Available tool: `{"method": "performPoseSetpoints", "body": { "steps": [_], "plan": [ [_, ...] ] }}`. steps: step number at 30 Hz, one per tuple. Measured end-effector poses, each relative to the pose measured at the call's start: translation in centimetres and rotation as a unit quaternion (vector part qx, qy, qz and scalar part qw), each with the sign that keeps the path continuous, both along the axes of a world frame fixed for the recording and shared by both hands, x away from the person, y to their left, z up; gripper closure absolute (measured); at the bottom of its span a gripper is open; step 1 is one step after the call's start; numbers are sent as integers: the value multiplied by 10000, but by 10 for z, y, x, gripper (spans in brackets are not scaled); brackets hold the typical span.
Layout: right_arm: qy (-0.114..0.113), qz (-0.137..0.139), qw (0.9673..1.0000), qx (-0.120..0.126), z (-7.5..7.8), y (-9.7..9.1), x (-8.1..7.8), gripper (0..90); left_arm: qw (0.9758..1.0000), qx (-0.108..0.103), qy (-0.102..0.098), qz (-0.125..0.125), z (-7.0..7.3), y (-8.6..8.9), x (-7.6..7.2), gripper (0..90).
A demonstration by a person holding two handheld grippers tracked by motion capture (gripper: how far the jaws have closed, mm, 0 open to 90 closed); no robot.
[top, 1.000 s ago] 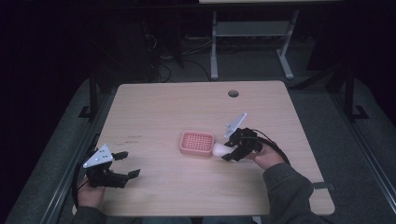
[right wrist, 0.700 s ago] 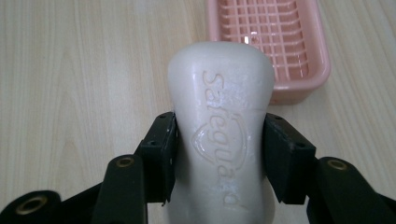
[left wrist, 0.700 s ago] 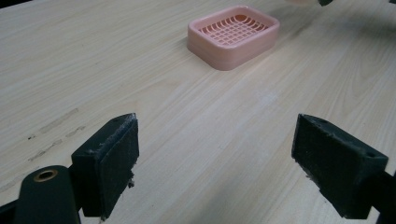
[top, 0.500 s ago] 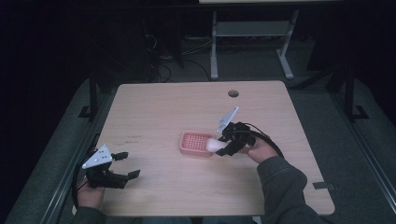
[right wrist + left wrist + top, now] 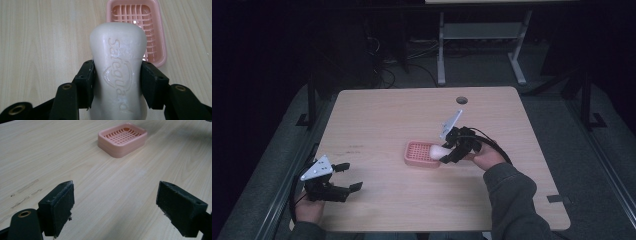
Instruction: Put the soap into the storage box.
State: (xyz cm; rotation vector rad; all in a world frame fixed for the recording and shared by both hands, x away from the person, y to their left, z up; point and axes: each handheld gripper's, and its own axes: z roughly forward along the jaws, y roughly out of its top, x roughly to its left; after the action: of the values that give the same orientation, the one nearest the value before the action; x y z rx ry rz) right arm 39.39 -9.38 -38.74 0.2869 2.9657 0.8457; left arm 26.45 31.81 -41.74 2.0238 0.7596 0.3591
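the one bar of white safeguard soap [image 5: 117, 72] sits clamped between my right gripper's [image 5: 447, 152] jaws, its free end hanging over the near right end of the single pink soap dish [image 5: 422, 153]. a second ago i had the bar beside the dish's right edge, clear of it; now my right hand [image 5: 484, 159] has carried it further left and it overlaps the dish's rim in the high view. i cannot tell whether the soap touches the dish. in the right gripper view the bar's lower end is cut off by the frame and the last letters of the embossed word are hard to read. my left gripper [image 5: 343, 178] has not moved: it rests at the table's [image 5: 382, 115] near left corner, jaws spread wide with nothing between them, well apart from the dish. two grippers, one dish, one bar.
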Motion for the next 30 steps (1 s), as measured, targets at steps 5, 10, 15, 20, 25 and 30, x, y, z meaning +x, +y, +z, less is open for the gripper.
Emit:
{"method": "performPoseSetpoints", "body": {
  "steps": [5,10,15,20,25,30],
  "plan": [
    [-29,21,10000,-4,2,3,3,486,10000,-9,-3,12,0,0,0,148],
    [17,25,10000,-48,2,8,6,487,10000,-10,-6,10,0,0,0,148],
    [16,49,9999,-93,2,13,9,487,10000,-14,-3,14,0,0,0,148],
    [27,54,10000,-36,1,17,12,486,10000,-12,4,19,0,1,0,148],
    [53,100,9998,-147,1,26,16,487,10000,-21,-1,18,1,2,0,148],
    [33,162,9996,-210,3,35,19,486,10000,-39,-13,27,0,2,0,148]
  ]
}}
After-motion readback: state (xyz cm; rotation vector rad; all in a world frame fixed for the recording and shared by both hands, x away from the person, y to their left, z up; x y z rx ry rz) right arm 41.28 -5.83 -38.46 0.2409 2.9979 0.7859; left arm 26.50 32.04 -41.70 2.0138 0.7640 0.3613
